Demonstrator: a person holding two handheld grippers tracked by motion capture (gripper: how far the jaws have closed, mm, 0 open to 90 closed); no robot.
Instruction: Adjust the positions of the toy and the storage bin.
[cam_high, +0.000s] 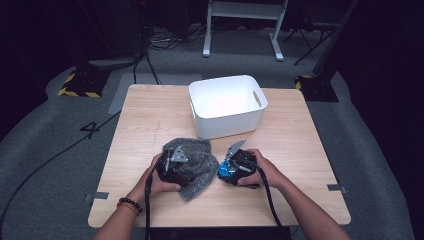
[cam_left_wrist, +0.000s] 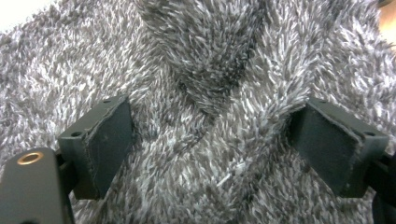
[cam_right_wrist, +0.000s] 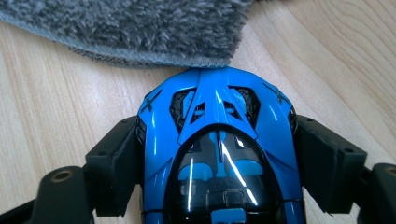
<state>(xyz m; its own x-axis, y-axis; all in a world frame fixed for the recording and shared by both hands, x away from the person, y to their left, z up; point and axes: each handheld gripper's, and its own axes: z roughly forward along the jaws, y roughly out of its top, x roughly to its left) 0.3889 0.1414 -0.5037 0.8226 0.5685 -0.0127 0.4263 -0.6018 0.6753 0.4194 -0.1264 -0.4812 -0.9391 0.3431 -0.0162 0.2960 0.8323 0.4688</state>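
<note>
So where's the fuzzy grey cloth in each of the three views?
High view: the grey cloth lies mid-table, under the left gripper.
Left gripper view: it covers the picture, a fold running between the open jaws.
Right gripper view: its edge runs along the top, just beyond the blue toy car.
Shared landmark: the wooden table.

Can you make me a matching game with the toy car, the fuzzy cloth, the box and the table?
Things:
1. toy car
2. fuzzy cloth
3. box
4. table

Colours:
A. white
B. light wood
C. blue and black
D. grey

Pairs: 1-C, 2-D, 3-A, 4-B
</note>
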